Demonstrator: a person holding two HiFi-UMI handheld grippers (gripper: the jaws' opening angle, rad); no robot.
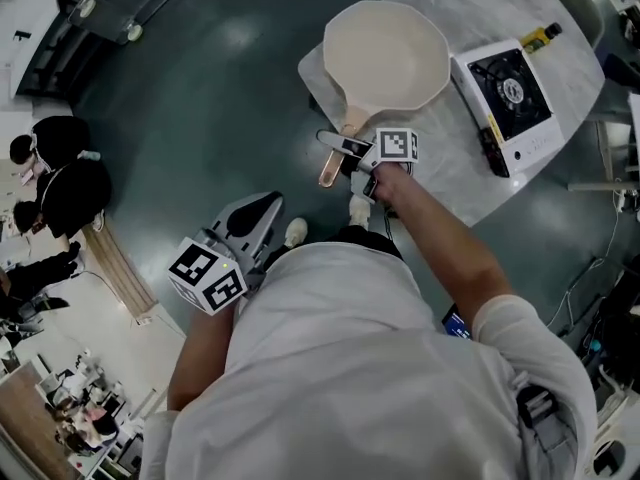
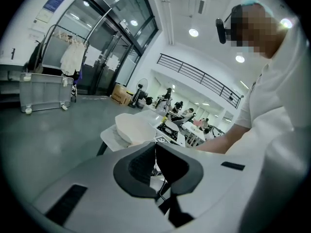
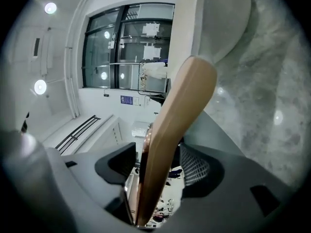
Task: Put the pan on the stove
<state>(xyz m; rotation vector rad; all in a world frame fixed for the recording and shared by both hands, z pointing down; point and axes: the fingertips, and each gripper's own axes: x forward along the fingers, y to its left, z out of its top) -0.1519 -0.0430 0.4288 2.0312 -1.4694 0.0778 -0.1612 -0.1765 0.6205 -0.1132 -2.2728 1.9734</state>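
A cream pan (image 1: 388,56) with a wooden handle (image 1: 338,148) rests on the marble-patterned table (image 1: 470,8), left of a white portable stove (image 1: 510,93) with a black burner. My right gripper (image 1: 345,150) reaches to the handle's end. In the right gripper view the handle (image 3: 170,140) runs between the jaws of this gripper (image 3: 158,166), which stand open with a gap showing on the left side. The pan's body (image 3: 214,18) lies beyond. My left gripper (image 1: 262,211) hangs off the table over the floor. Its jaws (image 2: 155,147) are shut with nothing in them, and the pan (image 2: 130,127) shows far ahead.
A dark bottle with a yellow cap (image 1: 540,36) stands behind the stove. The table's rounded front edge (image 1: 440,223) is near my body. Dark grey floor (image 1: 200,98) spreads to the left. People sit at desks (image 1: 50,178) at the far left.
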